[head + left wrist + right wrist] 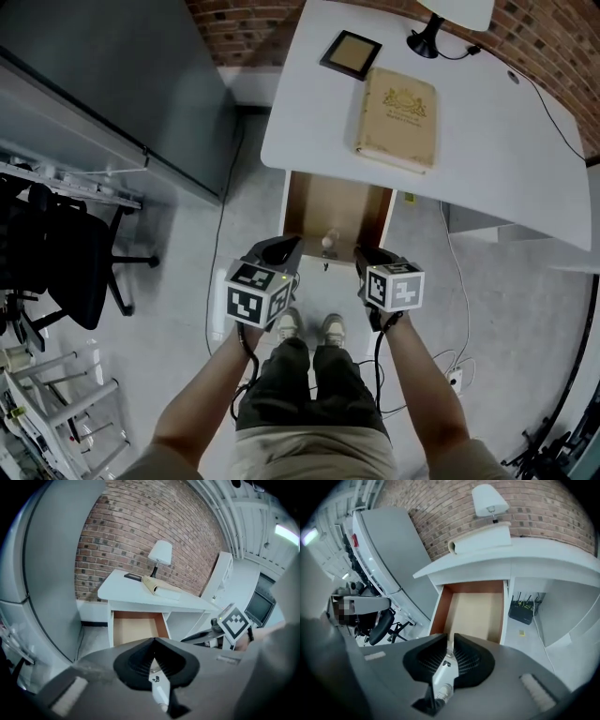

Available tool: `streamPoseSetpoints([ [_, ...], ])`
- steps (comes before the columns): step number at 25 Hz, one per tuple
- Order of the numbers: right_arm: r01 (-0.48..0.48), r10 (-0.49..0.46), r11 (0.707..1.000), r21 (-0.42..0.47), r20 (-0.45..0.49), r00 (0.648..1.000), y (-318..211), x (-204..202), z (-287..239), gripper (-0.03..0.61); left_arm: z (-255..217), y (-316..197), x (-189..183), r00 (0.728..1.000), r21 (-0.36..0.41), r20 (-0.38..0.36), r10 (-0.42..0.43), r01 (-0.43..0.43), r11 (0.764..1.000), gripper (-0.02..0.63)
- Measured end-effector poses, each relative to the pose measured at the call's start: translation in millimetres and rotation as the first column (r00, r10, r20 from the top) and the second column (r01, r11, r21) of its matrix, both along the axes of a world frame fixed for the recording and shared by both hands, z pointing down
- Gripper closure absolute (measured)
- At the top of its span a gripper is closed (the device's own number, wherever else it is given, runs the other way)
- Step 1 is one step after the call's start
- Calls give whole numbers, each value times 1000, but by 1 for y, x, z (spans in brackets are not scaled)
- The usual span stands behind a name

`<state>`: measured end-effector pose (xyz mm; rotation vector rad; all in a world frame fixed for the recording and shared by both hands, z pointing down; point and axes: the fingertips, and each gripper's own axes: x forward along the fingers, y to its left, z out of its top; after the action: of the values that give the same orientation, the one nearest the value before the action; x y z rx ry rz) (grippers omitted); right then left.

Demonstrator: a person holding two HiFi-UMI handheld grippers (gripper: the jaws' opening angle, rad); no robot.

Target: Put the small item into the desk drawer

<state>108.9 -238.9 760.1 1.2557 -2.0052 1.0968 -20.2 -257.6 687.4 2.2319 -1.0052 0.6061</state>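
**A:** How should this step be going?

**B:** I'd be resting the left tool (153, 641) at lower left. I'd be steering the right tool (449, 637) squarely and gently toward the small pale thing (326, 242). It is sitting mid-frame at the near edge of the open drawer (337, 202), under the table (309, 112).

**A:** Is that the item?

**B:** Item or knob, I cannot tell.

**A:** And the tools?

**B:** The left tool's jaws are meeting on nothing. The right tool's are standing a narrow slit apart, gripping nothing, with the pale thing showing through.
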Motion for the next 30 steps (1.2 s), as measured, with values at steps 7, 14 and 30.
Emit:
streamPoseSetpoints([
  [7,61,-67,981,182,23,998,13,-5,-125,562,-89,13,-6,1000,89,-1,-2,2,996,612],
  [14,132,-135,926,354,-17,991,30,-14,-244,574,-184,32,-6,999,202,-33,27,-20,979,612],
  [30,126,-211,771,625,64,975,86,-50,-455,575,-369,80,-28,998,494,12,69,-66,867,611],
])
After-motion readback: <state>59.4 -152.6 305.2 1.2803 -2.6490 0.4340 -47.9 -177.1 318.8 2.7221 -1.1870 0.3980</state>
